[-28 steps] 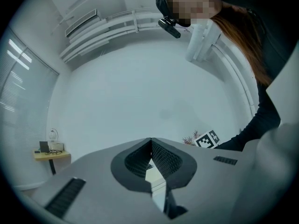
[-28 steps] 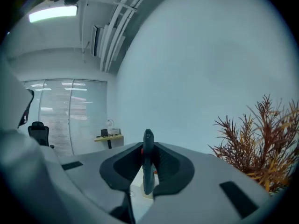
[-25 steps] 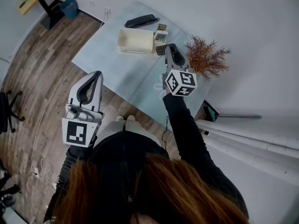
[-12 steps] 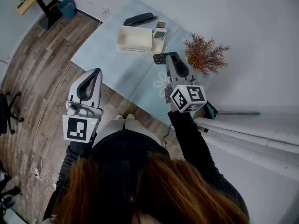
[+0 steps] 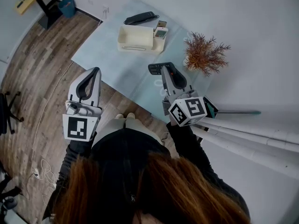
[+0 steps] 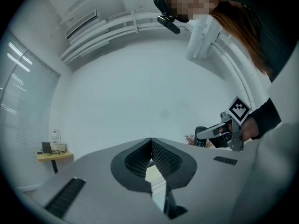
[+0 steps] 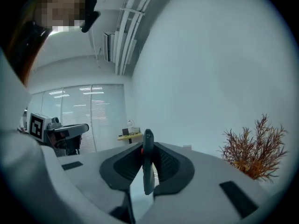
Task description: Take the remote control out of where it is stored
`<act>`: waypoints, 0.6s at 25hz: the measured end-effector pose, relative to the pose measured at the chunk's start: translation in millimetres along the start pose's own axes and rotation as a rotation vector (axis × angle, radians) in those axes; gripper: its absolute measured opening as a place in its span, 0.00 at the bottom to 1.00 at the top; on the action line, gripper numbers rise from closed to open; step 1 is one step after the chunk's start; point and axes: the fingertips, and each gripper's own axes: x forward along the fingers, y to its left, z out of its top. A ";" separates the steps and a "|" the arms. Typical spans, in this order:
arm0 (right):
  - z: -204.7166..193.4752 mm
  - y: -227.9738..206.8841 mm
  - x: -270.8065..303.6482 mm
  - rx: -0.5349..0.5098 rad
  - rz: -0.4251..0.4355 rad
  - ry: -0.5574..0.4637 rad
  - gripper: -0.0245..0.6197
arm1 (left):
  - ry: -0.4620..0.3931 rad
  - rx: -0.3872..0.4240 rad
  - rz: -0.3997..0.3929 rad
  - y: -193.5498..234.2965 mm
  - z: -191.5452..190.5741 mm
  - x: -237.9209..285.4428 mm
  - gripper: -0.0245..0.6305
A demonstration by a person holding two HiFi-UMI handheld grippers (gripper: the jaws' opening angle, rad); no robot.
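Note:
My right gripper [image 5: 163, 69] is shut on a dark remote control [image 5: 154, 68], which sticks out to the left of its jaws above the pale blue table [image 5: 105, 55]. In the right gripper view the remote [image 7: 148, 171] stands edge-on between the pads. It hangs well in front of the white storage box [image 5: 135, 37], apart from it. A light-coloured remote [image 5: 160, 32] still stands in the box's right-hand compartment. My left gripper [image 5: 93, 72] is shut and holds nothing, near the table's front edge; in its own view the left gripper [image 6: 150, 143] points level at a bare wall.
A long black object [image 5: 139, 18] lies behind the box. A dried reddish-brown plant [image 5: 204, 54] stands at the table's right, close to my right gripper. Wooden floor [image 5: 42, 78] lies to the left, a white wall behind the table.
My right gripper has drawn the dark remote away from the box, toward the person and a little up. The left gripper has stayed in place.

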 end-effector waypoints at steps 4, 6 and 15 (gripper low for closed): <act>-33.1 10.6 9.1 0.150 0.168 0.141 0.15 | 0.000 -0.004 0.001 0.9 -0.7 0.7 0.05; -56.3 13.7 14.2 0.233 0.246 0.222 0.15 | -0.001 -0.005 0.003 1.2 -1.0 0.6 0.05; -152.4 11.3 19.3 0.462 0.361 0.473 0.15 | 0.011 -0.006 0.001 -0.9 -4.7 -1.4 0.05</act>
